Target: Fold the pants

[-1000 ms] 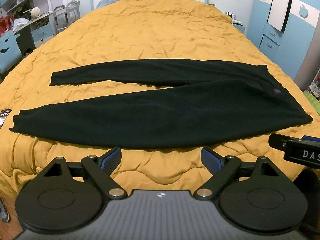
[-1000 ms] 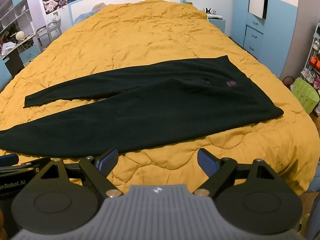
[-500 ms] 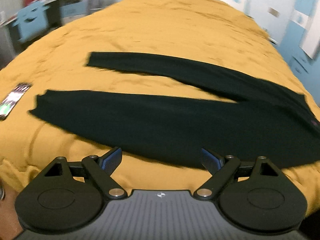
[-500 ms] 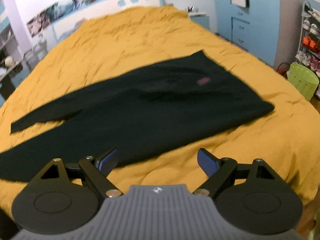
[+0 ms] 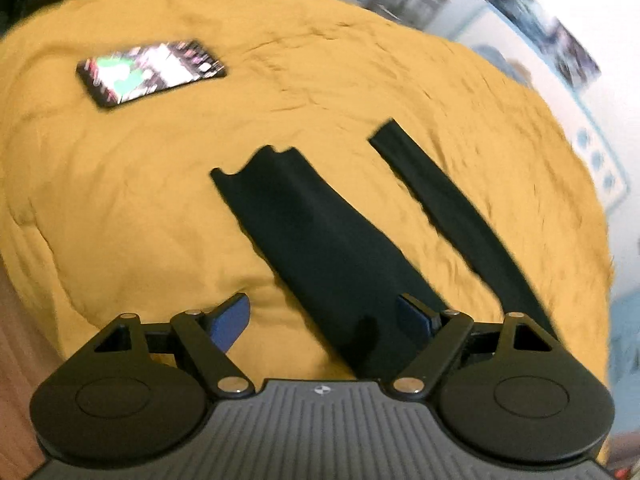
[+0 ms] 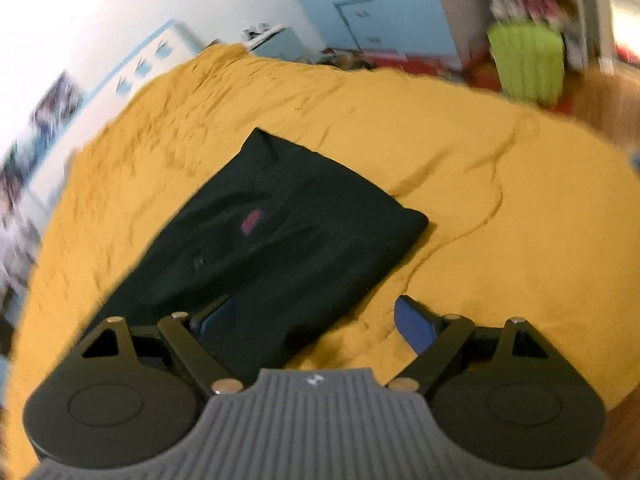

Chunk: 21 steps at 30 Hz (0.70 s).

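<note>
Black pants lie flat on the yellow bedspread. The left wrist view shows the two leg ends: the near leg (image 5: 320,240) and the far leg (image 5: 460,216). My left gripper (image 5: 324,320) is open, low over the near leg. The right wrist view shows the waist end (image 6: 288,232) with a small red label (image 6: 251,221). My right gripper (image 6: 316,320) is open, low over the near waist edge. Both views are blurred by motion.
A phone (image 5: 150,72) with a lit screen lies on the bedspread (image 5: 120,208) beyond the leg ends. A green basket (image 6: 526,62) and blue cupboards (image 6: 360,4) stand past the bed's waist-end side. Wooden floor (image 6: 608,96) shows beside the bed.
Both grippers have swung apart and moved in lower: the left one toward the leg ends, the right one toward the waist. Both stay open. The pants have not moved.
</note>
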Motion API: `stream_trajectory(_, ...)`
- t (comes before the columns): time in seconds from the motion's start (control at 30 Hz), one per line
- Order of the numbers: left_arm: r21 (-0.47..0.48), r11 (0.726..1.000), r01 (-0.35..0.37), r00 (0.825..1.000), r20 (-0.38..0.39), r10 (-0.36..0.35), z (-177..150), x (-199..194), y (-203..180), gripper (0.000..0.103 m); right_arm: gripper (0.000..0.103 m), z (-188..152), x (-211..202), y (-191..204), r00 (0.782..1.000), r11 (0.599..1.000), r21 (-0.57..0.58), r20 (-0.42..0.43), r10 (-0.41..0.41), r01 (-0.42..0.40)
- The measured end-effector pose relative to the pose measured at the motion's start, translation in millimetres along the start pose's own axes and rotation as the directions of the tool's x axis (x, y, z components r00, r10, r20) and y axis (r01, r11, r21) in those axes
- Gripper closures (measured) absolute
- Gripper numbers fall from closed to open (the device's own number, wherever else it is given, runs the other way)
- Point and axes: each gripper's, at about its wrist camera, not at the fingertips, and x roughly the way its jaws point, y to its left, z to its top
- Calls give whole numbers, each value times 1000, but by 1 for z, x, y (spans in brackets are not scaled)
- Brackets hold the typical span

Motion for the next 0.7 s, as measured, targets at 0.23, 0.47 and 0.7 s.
stream_trajectory(0.23,-230,962,145,989,68,-132,18,29,39,25,29,18,26,-30,991,960,247,30,129,-132)
stream_trajectory(0.47,-303,938,169,984,102,-145,29,30,54,83,79,31,37,-47,985,917,358,56,165,-174)
stream_trajectory(0.7,-284,941,185,982,97,-163,40,22,44,99,101,40,30,-49,971,906,350,68,228,-238)
